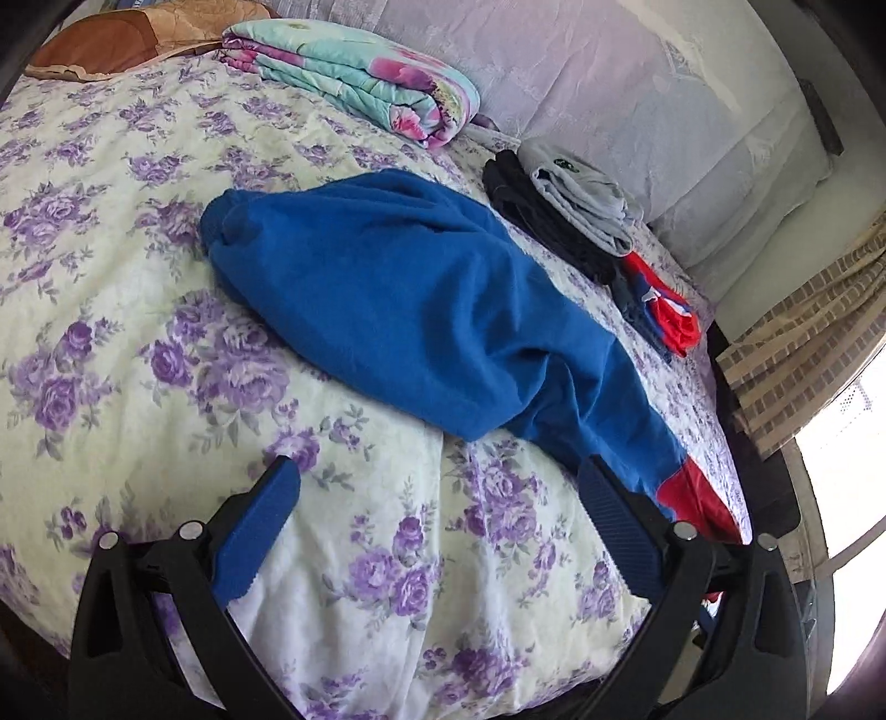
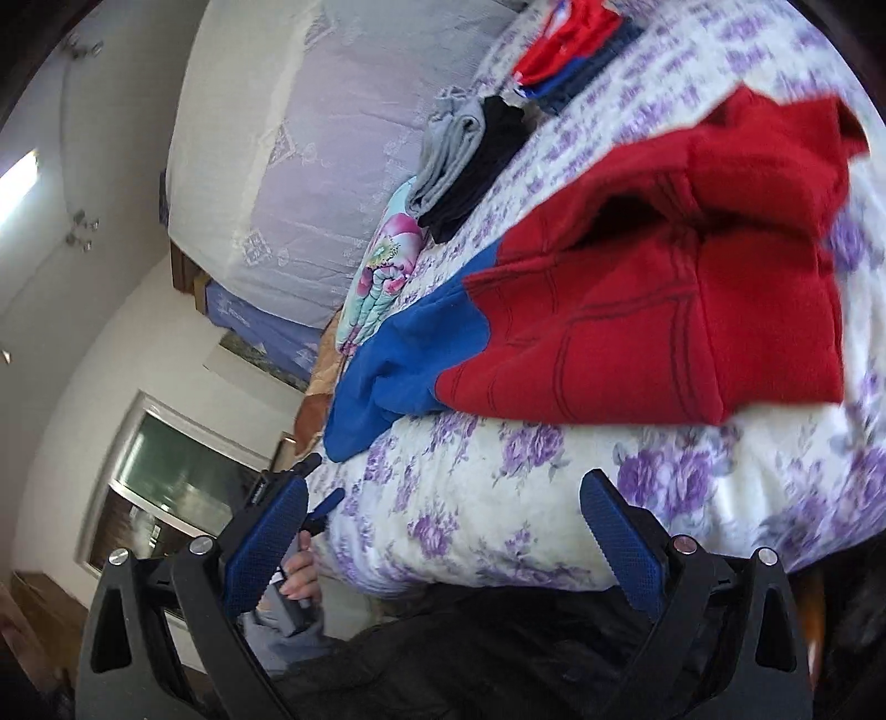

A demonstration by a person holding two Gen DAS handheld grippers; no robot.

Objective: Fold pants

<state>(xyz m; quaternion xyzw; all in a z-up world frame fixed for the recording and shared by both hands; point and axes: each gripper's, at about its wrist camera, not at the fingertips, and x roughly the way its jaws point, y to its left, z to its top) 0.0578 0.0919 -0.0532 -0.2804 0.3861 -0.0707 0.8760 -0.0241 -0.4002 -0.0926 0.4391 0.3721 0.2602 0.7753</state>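
Blue and red pants (image 1: pixel 410 299) lie crumpled across the floral bedspread (image 1: pixel 138 343). The blue leg end points to the far left; the red part reaches the bed's right edge. In the right wrist view the red part (image 2: pixel 653 327) lies bunched, with the blue part (image 2: pixel 404 354) to its left. My left gripper (image 1: pixel 437 476) is open and empty, just short of the pants' near edge. My right gripper (image 2: pixel 443 493) is open and empty, hovering at the bed's edge below the red part. The left gripper also shows in the right wrist view (image 2: pixel 315 498).
A folded floral quilt (image 1: pixel 354 77) lies at the back. Folded grey and black clothes (image 1: pixel 559 205) and a red and blue garment (image 1: pixel 659 310) lie at the right side. A lilac pillow (image 1: pixel 637 94) leans behind them. A brown pillow (image 1: pixel 127 39) sits far left.
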